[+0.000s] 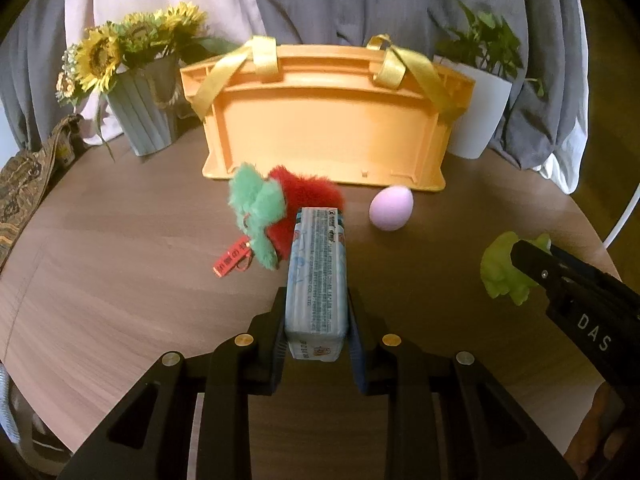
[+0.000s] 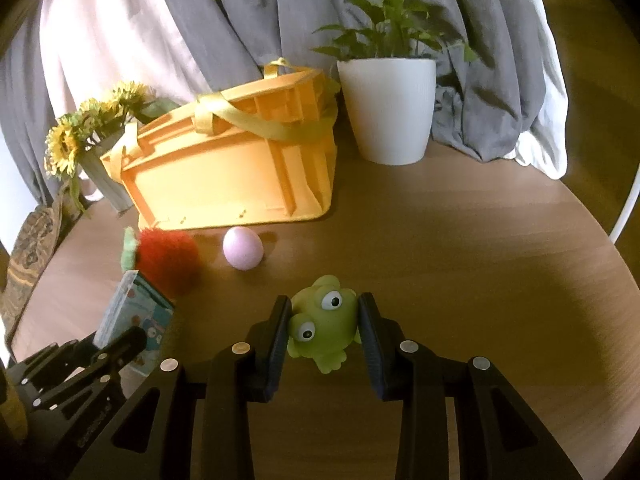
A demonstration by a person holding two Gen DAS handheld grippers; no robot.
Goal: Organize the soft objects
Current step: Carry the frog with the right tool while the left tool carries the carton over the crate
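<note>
Wood-grain round bench (image 1: pixel 120 248) backed by grey curtains (image 2: pixel 256 12). Orange basket (image 1: pixel 324 120) stands at its rear; strawberry plush (image 1: pixel 280 208) and pink egg (image 1: pixel 391 208) lie just before the basket. Left gripper (image 1: pixel 316 320) clamps tissue pack (image 1: pixel 316 276); right gripper (image 2: pixel 324 332) clamps frog (image 2: pixel 322 320).

On the round wooden table (image 2: pixel 460 240), the orange plastic basket (image 1: pixel 320 120) stands at the back, between the sunflower vase (image 1: pixel 140 116) and white plant pot (image 2: pixel 388 108). Before it lie the red plush strawberry (image 2: pixel 168 260) and, right, the pink egg-shaped sponge (image 2: pixel 243 253), seemingly apart.
</note>
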